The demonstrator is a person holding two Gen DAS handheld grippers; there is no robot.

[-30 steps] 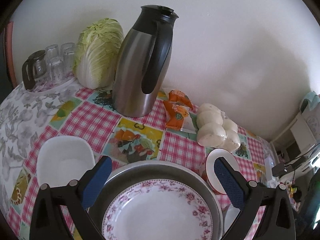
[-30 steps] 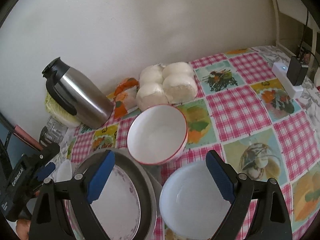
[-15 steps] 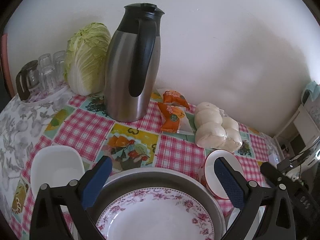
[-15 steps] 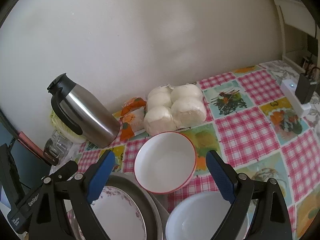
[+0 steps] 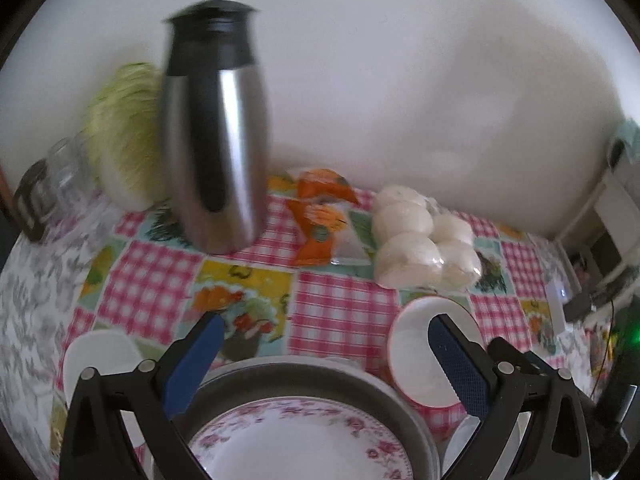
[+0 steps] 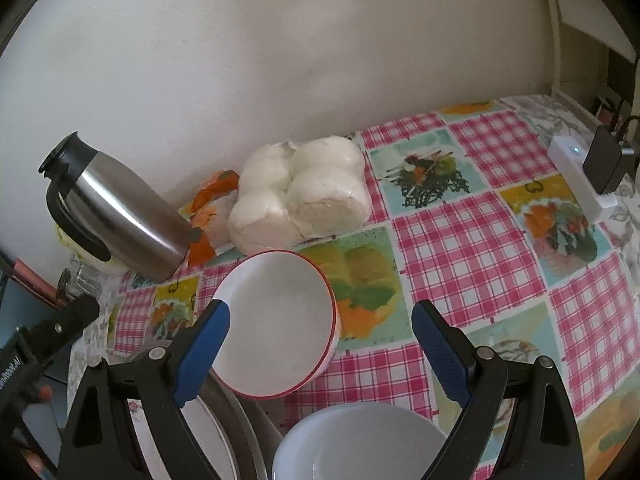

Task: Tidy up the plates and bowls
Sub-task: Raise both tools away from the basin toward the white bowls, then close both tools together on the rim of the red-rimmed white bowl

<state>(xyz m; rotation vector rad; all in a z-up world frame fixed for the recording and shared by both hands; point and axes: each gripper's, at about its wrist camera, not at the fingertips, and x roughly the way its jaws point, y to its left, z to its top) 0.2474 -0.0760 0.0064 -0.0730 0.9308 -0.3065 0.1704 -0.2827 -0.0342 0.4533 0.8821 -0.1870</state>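
Jaws of right gripper (image 6: 320, 346) spread, red-rimmed bowl (image 6: 276, 324) between them, untouched

Brushed-metal flask (image 5: 218, 152); glossy ceramic red-rimmed bowl (image 6: 276, 320); smooth wipe-clean tablecloth (image 6: 472, 240); plastic-wrapped buns (image 6: 304, 196).

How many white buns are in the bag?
4 visible buns, bagged by the wall: two behind, two in front, between the orange packets and a salad picture. More may be hidden underneath.
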